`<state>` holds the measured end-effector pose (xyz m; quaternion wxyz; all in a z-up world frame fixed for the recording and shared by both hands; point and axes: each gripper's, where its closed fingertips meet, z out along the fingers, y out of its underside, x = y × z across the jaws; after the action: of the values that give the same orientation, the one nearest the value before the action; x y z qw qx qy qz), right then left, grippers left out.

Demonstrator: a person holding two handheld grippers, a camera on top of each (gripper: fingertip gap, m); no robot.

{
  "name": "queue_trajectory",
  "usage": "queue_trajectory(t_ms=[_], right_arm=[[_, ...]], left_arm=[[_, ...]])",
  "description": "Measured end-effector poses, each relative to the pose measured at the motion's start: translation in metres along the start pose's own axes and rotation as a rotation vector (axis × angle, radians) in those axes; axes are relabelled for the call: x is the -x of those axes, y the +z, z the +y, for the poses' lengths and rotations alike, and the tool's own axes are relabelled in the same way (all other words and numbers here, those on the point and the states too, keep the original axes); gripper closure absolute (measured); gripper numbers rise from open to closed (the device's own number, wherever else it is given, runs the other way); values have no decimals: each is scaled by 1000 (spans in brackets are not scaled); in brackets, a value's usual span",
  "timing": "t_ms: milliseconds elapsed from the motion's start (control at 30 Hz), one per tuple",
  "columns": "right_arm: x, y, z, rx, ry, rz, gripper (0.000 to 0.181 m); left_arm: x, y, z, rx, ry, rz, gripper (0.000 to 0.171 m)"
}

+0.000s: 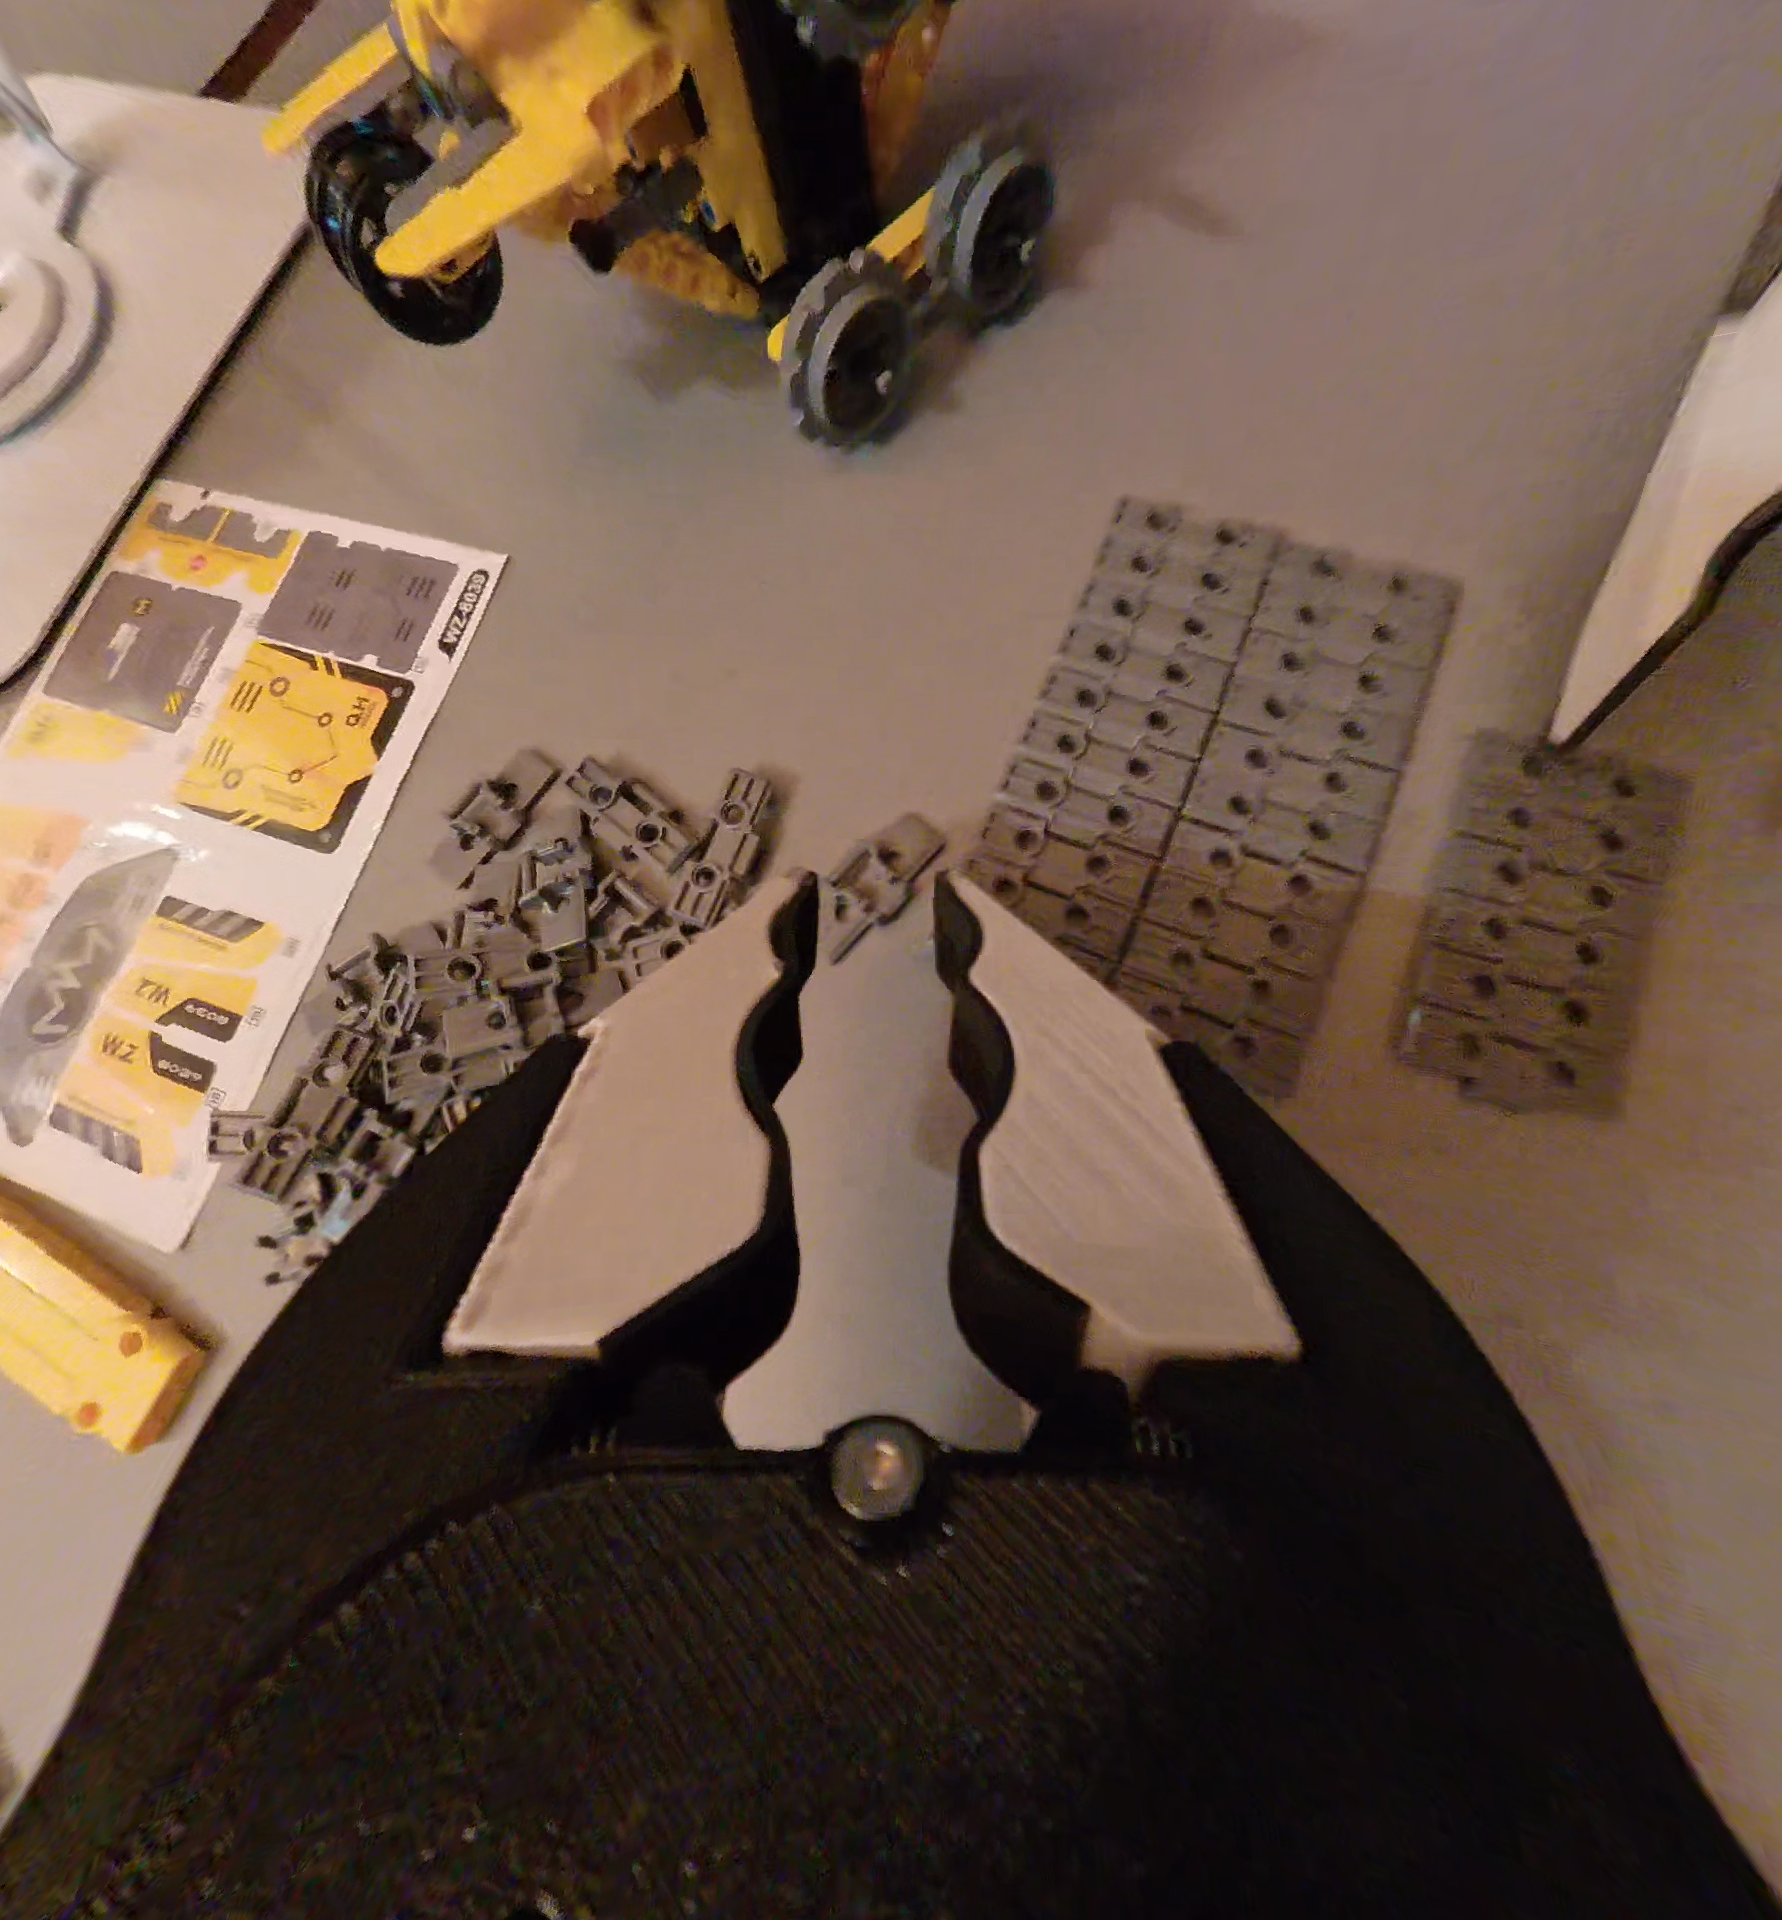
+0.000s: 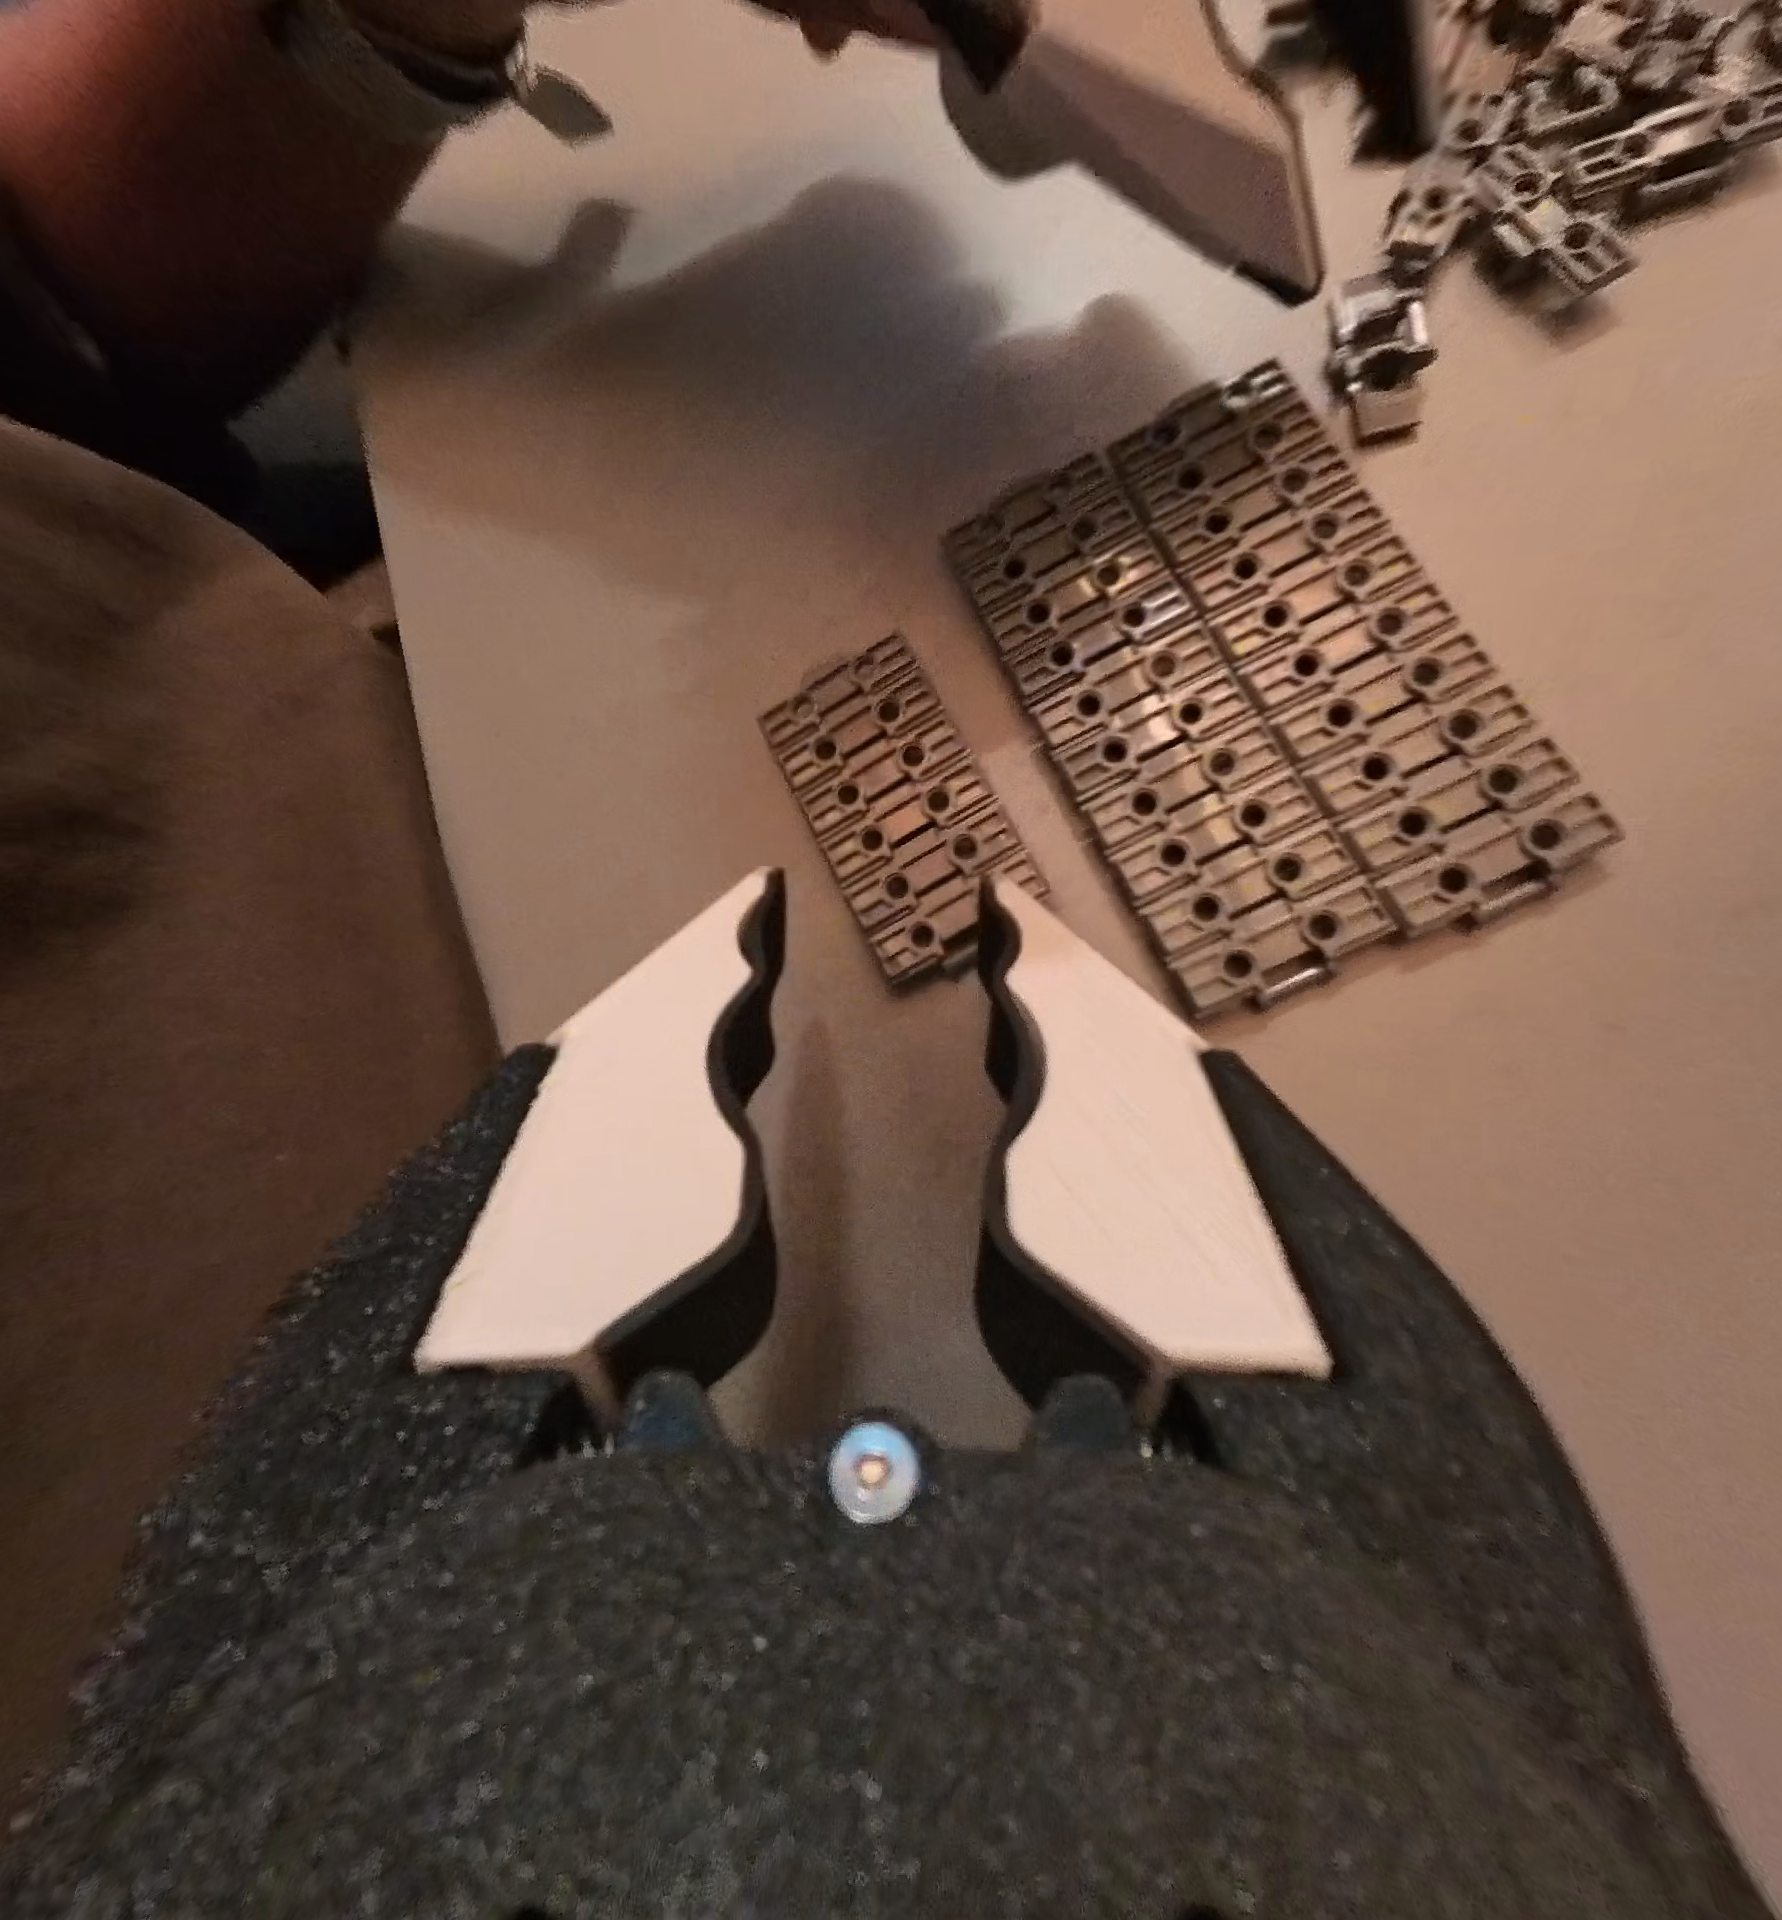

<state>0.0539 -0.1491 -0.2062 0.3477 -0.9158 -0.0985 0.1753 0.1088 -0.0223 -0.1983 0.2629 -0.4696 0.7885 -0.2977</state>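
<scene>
grey table (image 1: 658, 582), loose track links (image 1: 513, 956), sticker sheet (image 1: 191, 831)

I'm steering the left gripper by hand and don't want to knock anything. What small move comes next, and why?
Probably ease the left gripper slightly forward and down, then close. Its jaws are open, and a single grey track link lies just past the tips, apart from the loose pile and the assembled track mat.

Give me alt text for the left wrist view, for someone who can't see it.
The open left hand-held gripper hovers over a single loose grey track link on a grey table, between a pile of grey links and assembled grey track strips. A sticker sheet lies left; a yellow toy vehicle stands beyond.
</scene>
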Motion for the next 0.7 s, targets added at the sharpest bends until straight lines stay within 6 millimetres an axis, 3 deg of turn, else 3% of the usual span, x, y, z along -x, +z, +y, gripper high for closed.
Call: queue_trajectory(t_ms=[133,300,500,533,700], right_arm=[[-11,-16,-16,-183,49,37,144],[-22,-37,-32,-409,39,135,145],[-27,-40,-29,-437,-6,239,145],[-28,-41,-29,-438,-19,256,145],[-28,-51,-36,-500,-100,339,144]], left_arm=[[3,13,11,63,42,-26,155],[5,20,11,56,40,-4,154],[7,23,13,117,75,-6,160],[8,22,9,94,65,-13,171],[13,3,-10,-28,8,-45,171]])
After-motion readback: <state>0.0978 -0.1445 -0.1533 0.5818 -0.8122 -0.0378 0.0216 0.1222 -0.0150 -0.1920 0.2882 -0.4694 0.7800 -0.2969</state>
